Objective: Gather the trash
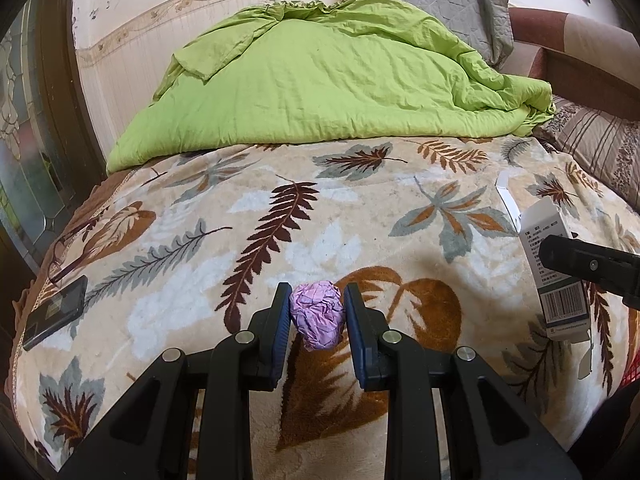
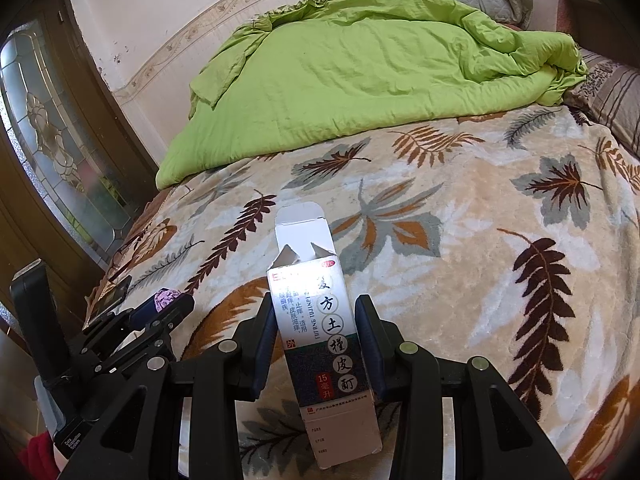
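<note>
Left wrist cam: sits behind its own fingers, angled down, close over the leaf-print fleece blanket (image 1: 360, 208), facing the crumpled lime-green duvet (image 1: 320, 80). Right wrist cam: same tilt and heading, just to the right. Both share blanket (image 2: 460, 208), duvet (image 2: 360, 72) and beige wall (image 2: 160, 4).

The crumpled purple paper ball (image 1: 317, 315) looks creased and faintly shiny. The medicine box (image 2: 324, 344) is smooth printed cardboard with a slight gloss. The leaf-patterned blanket (image 1: 280, 216) is plush, fuzzy fleece; the green quilt (image 1: 320, 80) is matt, wrinkled cloth. The left tongs (image 1: 317, 300) are matt black plastic with bright metal pins.
</note>
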Motion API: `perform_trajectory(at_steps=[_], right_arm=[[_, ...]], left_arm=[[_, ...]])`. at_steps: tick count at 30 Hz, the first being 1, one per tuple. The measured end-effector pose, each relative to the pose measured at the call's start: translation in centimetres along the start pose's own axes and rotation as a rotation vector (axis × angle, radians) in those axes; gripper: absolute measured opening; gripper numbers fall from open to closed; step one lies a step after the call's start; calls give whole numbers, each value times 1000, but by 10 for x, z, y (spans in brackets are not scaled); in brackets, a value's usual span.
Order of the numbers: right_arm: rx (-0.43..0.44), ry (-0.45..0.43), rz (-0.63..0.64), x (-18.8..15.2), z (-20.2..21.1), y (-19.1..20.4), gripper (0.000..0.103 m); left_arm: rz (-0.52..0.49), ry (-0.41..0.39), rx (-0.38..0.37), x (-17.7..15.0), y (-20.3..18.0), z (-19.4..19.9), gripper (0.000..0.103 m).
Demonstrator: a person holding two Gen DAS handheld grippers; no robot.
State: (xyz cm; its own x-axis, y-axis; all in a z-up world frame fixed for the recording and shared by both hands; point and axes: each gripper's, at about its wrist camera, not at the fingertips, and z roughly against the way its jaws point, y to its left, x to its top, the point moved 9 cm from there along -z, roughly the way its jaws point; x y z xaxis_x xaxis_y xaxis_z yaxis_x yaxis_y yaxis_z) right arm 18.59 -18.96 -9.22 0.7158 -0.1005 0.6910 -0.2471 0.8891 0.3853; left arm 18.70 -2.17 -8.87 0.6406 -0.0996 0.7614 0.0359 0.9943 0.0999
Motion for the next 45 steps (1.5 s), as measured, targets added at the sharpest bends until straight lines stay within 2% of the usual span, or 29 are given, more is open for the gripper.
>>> perform_trajectory(at_steps=[30,45], right_arm=[[-2,-1,-29,-1,6,-2,42],[-7,-46,-91,10,48,-13,42]], left_arm=[[4,-5,0,0,-1,1,25],[-2,-16,-11,2,-10,4,25]])
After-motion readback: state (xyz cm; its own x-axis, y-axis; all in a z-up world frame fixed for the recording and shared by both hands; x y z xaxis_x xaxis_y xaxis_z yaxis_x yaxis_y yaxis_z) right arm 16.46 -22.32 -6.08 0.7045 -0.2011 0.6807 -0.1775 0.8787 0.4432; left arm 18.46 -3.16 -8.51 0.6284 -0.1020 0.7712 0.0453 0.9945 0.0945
